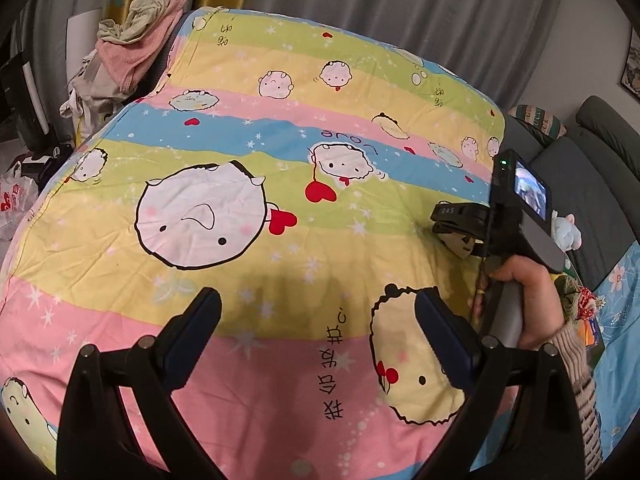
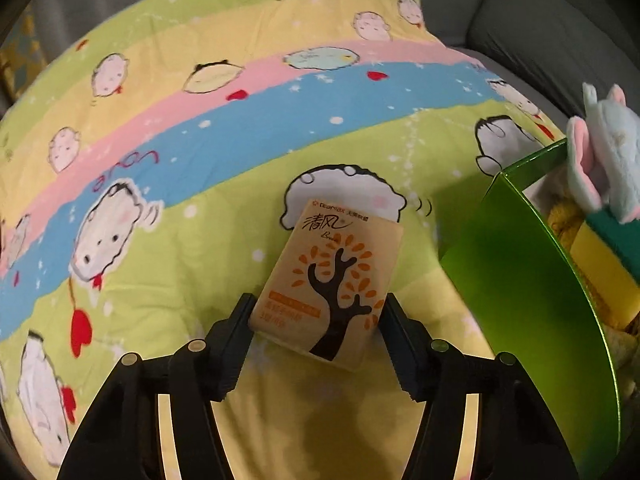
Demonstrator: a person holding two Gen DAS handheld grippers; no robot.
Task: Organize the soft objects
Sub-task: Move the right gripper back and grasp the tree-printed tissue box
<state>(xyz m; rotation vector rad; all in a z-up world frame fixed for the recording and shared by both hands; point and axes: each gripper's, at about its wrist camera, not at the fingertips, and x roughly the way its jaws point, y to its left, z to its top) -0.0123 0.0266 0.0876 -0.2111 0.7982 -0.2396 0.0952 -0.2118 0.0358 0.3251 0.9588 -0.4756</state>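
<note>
My right gripper (image 2: 316, 312) is shut on a tissue pack (image 2: 332, 280), beige with an orange tree print, held just above the cartoon quilt (image 2: 200, 140). To its right stands a green box (image 2: 520, 280) holding a yellow-green sponge (image 2: 600, 264) and a pale blue plush toy (image 2: 612, 156). In the left wrist view my left gripper (image 1: 318, 308) is open and empty above the quilt (image 1: 240, 160). The right gripper (image 1: 460, 232) shows there at the right edge of the quilt, hand on its handle; the plush (image 1: 566, 230) sits behind it.
A pile of clothes and a pink towel (image 1: 132, 48) lies at the quilt's far left corner. A grey sofa (image 1: 592, 160) runs along the right, also in the right wrist view (image 2: 540, 24). Grey curtains (image 1: 400, 8) hang behind. A plastic bag (image 1: 16, 200) lies at left.
</note>
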